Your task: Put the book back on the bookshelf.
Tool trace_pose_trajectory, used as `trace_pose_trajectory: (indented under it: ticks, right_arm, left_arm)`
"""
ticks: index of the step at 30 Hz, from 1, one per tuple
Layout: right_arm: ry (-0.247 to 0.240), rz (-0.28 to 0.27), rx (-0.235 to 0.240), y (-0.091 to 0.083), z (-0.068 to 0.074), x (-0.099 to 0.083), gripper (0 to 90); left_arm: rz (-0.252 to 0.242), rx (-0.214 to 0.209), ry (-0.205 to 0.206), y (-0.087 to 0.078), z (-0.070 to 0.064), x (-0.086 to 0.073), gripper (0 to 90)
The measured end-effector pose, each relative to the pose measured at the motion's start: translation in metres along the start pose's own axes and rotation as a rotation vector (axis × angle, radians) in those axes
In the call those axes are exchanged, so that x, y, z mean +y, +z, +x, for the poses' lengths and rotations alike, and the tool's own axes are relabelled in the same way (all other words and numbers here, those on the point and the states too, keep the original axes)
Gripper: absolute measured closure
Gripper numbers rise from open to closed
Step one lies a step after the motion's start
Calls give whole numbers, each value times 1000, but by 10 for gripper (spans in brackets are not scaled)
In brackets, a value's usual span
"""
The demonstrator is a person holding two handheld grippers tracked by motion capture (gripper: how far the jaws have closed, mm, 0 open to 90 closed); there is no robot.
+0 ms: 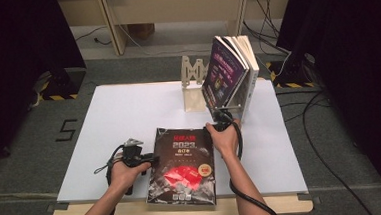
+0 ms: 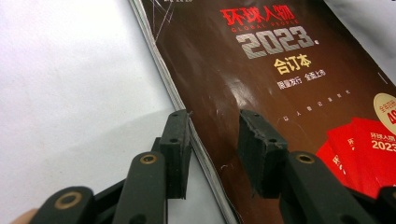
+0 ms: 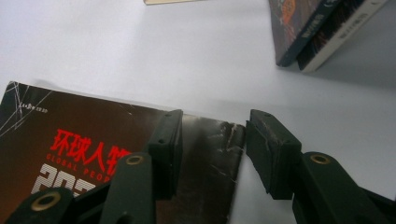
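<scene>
A dark magazine (image 1: 182,165) with red and white cover print lies flat near the table's front edge. My left gripper (image 1: 150,160) is at its left edge. In the left gripper view the gripper (image 2: 212,140) is open, with one jaw over the white table and the other over the cover (image 2: 280,70); the magazine's edge runs between them. My right gripper (image 1: 215,125) is at the magazine's far right corner. In the right gripper view the gripper (image 3: 212,144) is open and straddles that corner of the magazine (image 3: 93,140).
A wooden book stand (image 1: 193,82) rises at the back of the white table (image 1: 128,111). Several books (image 1: 229,72) lean against it on the right; their lower corners (image 3: 308,28) show just beyond my right gripper. Cables run across the floor at right.
</scene>
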State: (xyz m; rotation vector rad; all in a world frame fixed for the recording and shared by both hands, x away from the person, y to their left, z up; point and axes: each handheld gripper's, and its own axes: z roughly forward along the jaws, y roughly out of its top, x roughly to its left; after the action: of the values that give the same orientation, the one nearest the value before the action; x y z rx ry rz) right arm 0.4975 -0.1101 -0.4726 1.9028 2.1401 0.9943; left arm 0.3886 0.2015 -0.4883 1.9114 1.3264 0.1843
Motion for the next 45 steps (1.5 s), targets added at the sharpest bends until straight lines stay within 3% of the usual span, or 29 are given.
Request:
trace_pose_trajectory:
  ticks: [2,17,19,26,27,30,38,45]
  right_arm:
    - [-20,-11,-3,1,-1,1,552]
    - [-22,-38,3,5,-5,2,561]
    - [1,-34,13,4,-4,2,568]
    - [7,-27,16,1,-5,0,563]
    - [35,-17,23,-1,-6,-1,562]
    - [56,-12,44,-3,-9,-3,552]
    - [56,-12,74,-6,-10,-9,545]
    - [59,20,78,-12,-4,-14,558]
  left_arm:
    - [3,-4,4,0,0,0,634]
    - [-1,-1,6,1,-2,-1,616]
    - [4,5,19,1,-3,-1,615]
    - [0,14,18,1,-4,-1,619]
    - [0,14,16,1,-4,-1,619]
    - [3,17,20,2,-5,-1,620]
    - [-1,18,10,2,-5,-1,617]
    - [4,10,4,2,-4,0,615]
